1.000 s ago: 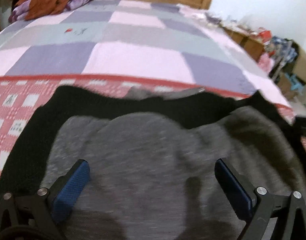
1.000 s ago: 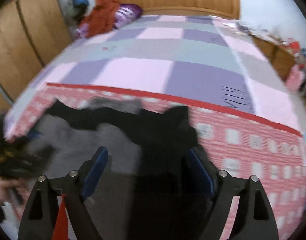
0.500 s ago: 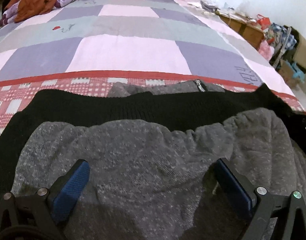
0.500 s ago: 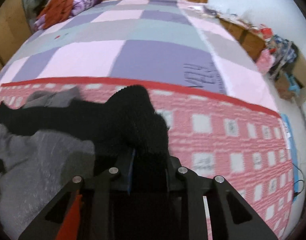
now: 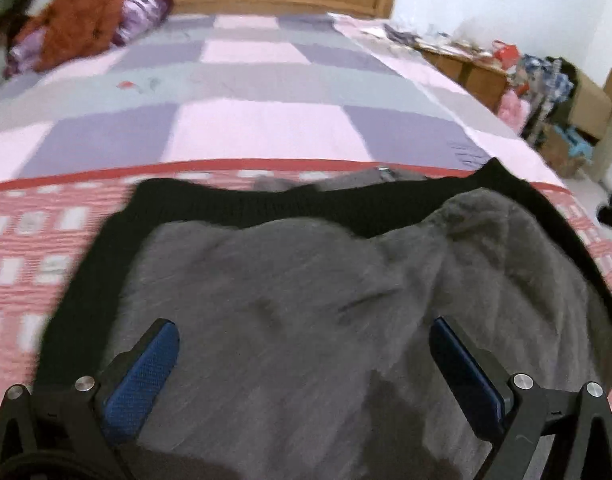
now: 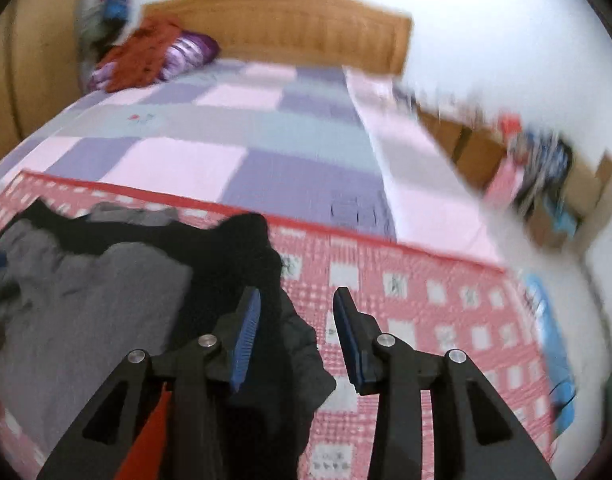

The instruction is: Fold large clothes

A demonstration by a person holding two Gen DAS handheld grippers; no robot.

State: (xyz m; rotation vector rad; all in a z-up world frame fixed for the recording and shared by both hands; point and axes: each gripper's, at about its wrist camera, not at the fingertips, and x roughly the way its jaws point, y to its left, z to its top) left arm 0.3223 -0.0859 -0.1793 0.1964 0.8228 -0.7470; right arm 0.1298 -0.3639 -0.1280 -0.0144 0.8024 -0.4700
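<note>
Fold under way, judged mid-task: black edge just let go on right side, next move likely calls for fresh grip on hem or sleeve to bring it over

Bed (image 5: pixel 266 136), checked cover, red-and-white blanket (image 6: pixel 425 304) at near end, garment lying on that

Garment (image 5: pixel 306 300): large, grey fleecy inside up, black knit border, rumpled, not flat

Left gripper (image 5: pixel 304 354) fingers wide above grey cloth, holding nothing

Right gripper (image 6: pixel 296 320) fingers have just been opening, half apart, black sleeve end (image 6: pixel 250 248) between, not pinched

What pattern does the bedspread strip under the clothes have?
Red-pink weave with small white squares, on the bedspread strip; clearest in the right wrist view.
</note>
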